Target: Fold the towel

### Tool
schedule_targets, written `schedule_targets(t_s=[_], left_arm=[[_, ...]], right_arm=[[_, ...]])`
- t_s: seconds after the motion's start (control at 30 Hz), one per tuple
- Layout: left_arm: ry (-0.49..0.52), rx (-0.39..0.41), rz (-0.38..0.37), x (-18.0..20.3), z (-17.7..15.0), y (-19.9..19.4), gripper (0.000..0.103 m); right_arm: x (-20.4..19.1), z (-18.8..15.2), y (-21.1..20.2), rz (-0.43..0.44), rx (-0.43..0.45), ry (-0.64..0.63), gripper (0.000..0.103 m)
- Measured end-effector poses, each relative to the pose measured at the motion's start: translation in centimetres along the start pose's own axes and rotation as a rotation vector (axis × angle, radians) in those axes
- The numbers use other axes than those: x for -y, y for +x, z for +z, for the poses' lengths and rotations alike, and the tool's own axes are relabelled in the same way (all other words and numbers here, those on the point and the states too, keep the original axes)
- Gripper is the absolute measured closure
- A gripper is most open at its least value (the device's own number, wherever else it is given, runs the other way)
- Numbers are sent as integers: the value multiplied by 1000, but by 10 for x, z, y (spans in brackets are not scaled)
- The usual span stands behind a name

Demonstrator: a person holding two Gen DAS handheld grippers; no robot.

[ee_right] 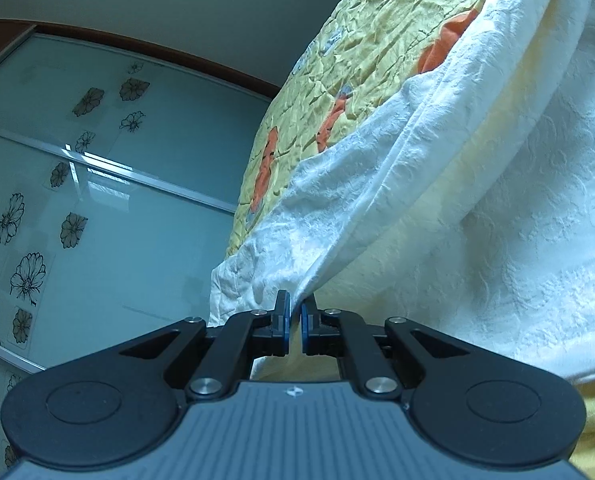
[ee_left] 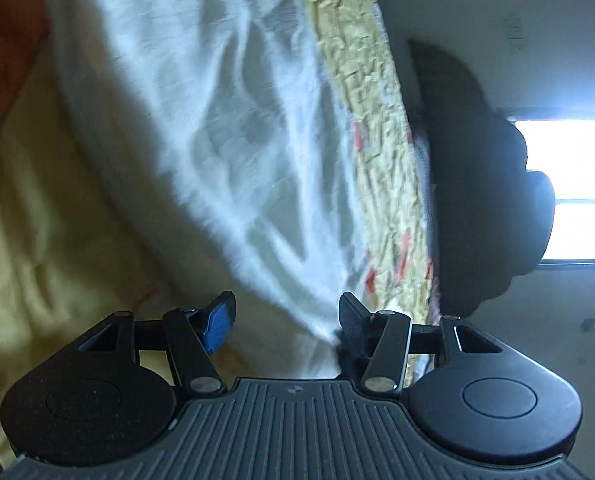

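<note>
The white towel (ee_left: pixel 217 120) hangs blurred across the left wrist view and narrows to a bunched corner beside the right finger (ee_left: pixel 353 316) of my left gripper (ee_left: pixel 286 302). That gripper is open, its fingers wide apart, and the corner touches only the one finger. In the right wrist view the towel (ee_right: pixel 377 168) drapes in a long fold over a bed. My right gripper (ee_right: pixel 296 300) is shut on the towel's lower edge, with cloth pinched between the blue pads.
A crinkled yellow bedcover (ee_right: pixel 377 40) with orange patches lies under the towel, also visible as bedcover (ee_left: pixel 377 120). Frosted wardrobe doors (ee_right: pixel 97 200) with flower prints stand to the left. A dark blurred shape (ee_left: pixel 477 180) sits before a bright window (ee_left: pixel 569 188).
</note>
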State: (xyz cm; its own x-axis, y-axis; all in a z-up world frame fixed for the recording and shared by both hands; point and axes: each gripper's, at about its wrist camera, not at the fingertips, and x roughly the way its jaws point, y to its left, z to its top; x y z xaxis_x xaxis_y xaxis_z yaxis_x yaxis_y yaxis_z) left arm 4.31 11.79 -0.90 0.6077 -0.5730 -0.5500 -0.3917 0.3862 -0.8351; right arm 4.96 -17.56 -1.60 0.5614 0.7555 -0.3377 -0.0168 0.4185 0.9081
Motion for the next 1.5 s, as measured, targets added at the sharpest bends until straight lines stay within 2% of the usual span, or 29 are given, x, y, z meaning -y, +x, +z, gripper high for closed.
schedule_targets(t_s=[0.1, 0.27, 0.3, 0.33, 0.37, 0.4, 0.47, 0.53, 0.6, 0.7, 0.8, 0.87, 1.0, 1.1, 1.17, 1.23, 1.37, 1.4, 1.47, 1.5], left_arm=[[-33, 6, -17, 3, 8, 9, 45], [-52, -22, 57, -6, 8, 30, 46], [-43, -7, 61, -7, 8, 31, 49], [-23, 11, 76, -6, 7, 32, 58], [1, 31, 108, -6, 7, 33, 77], [26, 34, 141, -6, 6, 35, 87], [55, 48, 158, -11, 3, 34, 86], [94, 63, 152, -12, -3, 30, 87], [121, 69, 140, -14, -5, 28, 87], [113, 64, 99, -23, -4, 25, 87], [123, 67, 68, -28, -6, 23, 87], [125, 69, 54, -30, -7, 24, 87], [128, 65, 37, -35, -7, 22, 87], [127, 56, 22, -37, -6, 23, 87], [125, 48, 13, -38, -3, 24, 87], [128, 46, 3, -40, -2, 24, 87], [155, 48, 4, -39, -2, 26, 87], [155, 46, 4, -39, -2, 26, 87], [151, 42, 2, -39, 0, 27, 87], [149, 41, 0, -39, 0, 27, 87]], right_arm=[[4, -1, -1, 3, -4, 14, 98], [5, -4, -1, 17, 5, 22, 98], [6, -4, -1, 13, 2, 23, 98], [8, -5, -1, 2, -3, 25, 98], [10, -6, -1, -29, -11, 21, 98], [12, -7, -1, -75, -23, 14, 98], [14, -6, -6, -131, -32, 7, 94], [15, 1, -22, -133, 8, -10, 94], [12, 18, -46, -189, 90, -58, 94], [7, 64, -84, -289, 243, -97, 94], [4, 123, -102, -443, 318, -115, 93], [5, 163, -98, -533, 307, -115, 93], [30, 220, -72, -613, 202, -45, 93], [52, 234, -59, -778, 181, -19, 93], [58, 235, -68, -781, 229, -4, 93], [55, 240, -68, -815, 220, -40, 92], [35, 255, -47, -975, 182, -188, 83], [33, 260, -42, -998, 176, -199, 77], [36, 272, -27, -1031, 142, -202, 54], [36, 275, -19, -1053, 114, -213, 49]])
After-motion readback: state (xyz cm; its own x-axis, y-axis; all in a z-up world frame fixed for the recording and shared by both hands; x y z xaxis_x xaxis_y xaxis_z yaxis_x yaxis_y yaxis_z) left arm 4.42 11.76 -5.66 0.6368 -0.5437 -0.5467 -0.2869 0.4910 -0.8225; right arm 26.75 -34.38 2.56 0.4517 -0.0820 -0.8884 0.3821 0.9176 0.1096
